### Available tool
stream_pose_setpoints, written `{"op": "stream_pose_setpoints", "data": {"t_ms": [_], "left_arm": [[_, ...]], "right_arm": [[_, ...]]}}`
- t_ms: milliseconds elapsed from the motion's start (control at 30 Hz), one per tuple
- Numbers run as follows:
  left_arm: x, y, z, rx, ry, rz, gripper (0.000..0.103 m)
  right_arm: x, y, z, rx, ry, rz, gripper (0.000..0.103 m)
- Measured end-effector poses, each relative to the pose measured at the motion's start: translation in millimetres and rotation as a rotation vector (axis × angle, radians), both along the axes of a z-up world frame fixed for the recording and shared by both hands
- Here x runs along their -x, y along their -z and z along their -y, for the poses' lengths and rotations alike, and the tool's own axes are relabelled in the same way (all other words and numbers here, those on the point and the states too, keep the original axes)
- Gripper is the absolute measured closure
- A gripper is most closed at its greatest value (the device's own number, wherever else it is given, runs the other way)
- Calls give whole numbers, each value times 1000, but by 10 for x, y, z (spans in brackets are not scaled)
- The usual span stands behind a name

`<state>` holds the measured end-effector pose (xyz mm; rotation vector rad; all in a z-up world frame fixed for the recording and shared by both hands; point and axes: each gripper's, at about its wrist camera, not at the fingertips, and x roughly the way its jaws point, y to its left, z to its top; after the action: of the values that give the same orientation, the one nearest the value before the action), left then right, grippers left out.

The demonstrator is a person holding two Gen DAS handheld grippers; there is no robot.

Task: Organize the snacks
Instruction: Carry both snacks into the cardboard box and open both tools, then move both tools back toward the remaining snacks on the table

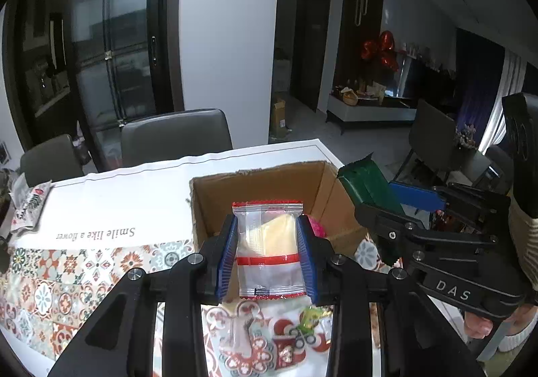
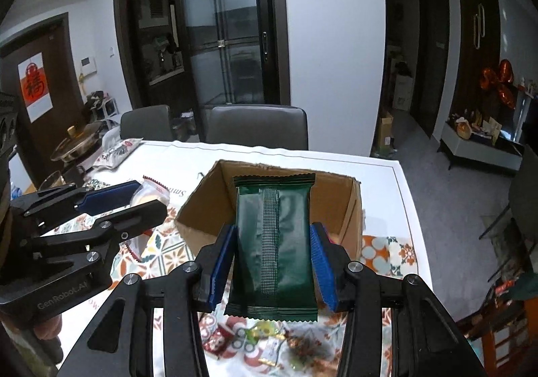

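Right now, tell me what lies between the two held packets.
Only open air above the cardboard box, left wrist view: clear packet in left tool, green packet beside it.

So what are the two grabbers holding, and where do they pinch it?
The left gripper pinches a clear red-trimmed snack packet by its two long side edges. The right gripper pinches a dark green snack packet the same way.

Clear pack w/ red stripes, yellow inside. Dark green pack. Brown box. Blue pads on black grippers. Cloth: red/teal floral tile pattern, white far part.
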<state>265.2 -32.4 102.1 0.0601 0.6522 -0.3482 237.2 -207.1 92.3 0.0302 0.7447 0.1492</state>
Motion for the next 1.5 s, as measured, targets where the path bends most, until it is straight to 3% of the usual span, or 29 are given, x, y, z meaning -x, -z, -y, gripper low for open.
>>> {"op": "stream_pose_setpoints", "data": {"t_ms": [433,733,767,833,867,1067,1500], "left_arm": [[-651,197,133,-20,-17,-35,69],[-895,375,232,-41,-24,-96,67],[-891,387,241,-47,-33,-97,58],[-865,384,229,-71,-72,-83,45],[-828,379,214,-79,-84,-69,45],[-580,321,77,-79,-104,-47,43],[105,198,-44,-73,-101,47,42]], "right_arm": [[-631,278,112,20,-6,-72,57],[-809,475,208,26,24,-97,57],[-822,493,204,34,30,-104,55],[-829,506,203,53,50,-114,40],[-807,501,208,60,60,-107,36],[-622,451,206,75,67,-93,36],[99,222,130,71,108,39,36]]}}
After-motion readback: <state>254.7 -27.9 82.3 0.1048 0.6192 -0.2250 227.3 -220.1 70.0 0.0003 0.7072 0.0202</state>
